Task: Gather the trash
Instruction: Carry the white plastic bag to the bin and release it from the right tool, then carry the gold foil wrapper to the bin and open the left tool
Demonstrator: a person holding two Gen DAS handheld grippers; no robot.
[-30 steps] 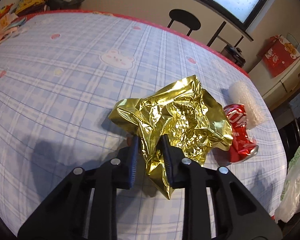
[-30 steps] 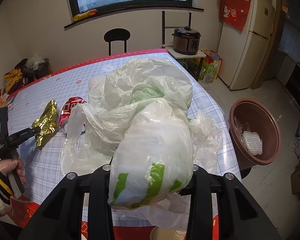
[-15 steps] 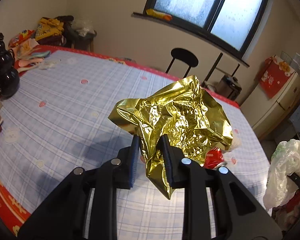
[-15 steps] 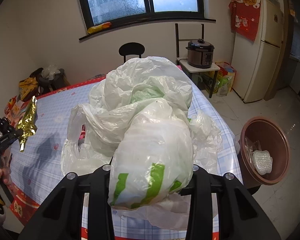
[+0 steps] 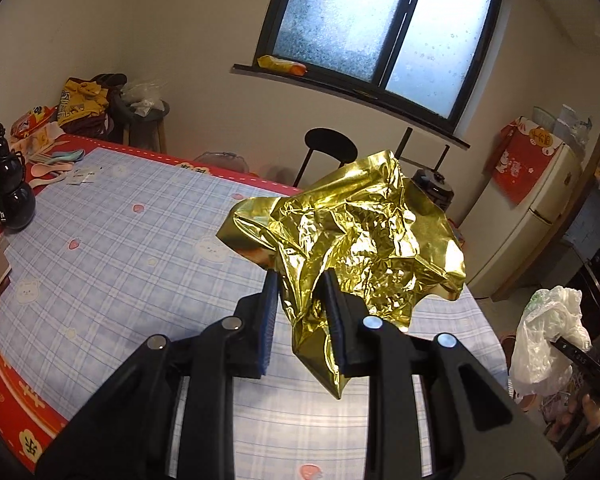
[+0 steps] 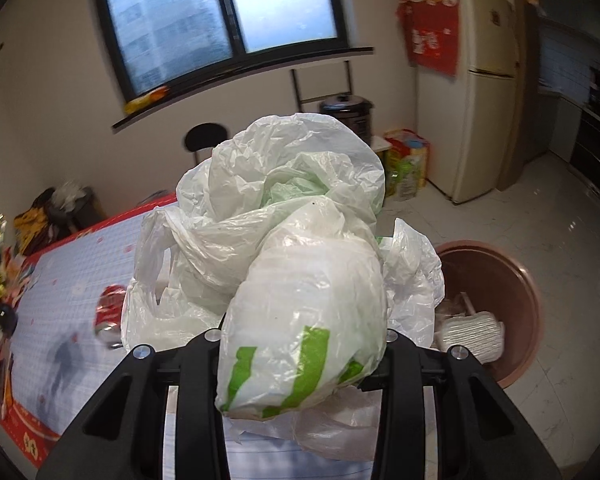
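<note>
Blue plaid table with red edging across the left and centre of the left view, over a pale tiled floor; frosted window at upper centre, black stool under it, cream fridge at right, black bottle at far left. In the right view, brown bin at lower right, holding a white tray; crushed red can on the table at left, just beside the bag. Left gripper at lower centre, clamped on the lower fold of crumpled gold foil, held above the table, bulk of the foil spreading up and right past the fingertips. Right gripper at bottom centre of its view, jaws hidden behind a bulging white bag with green stripes wedged between them, gripped; bag rising toward mid-frame, left of the bin.
</note>
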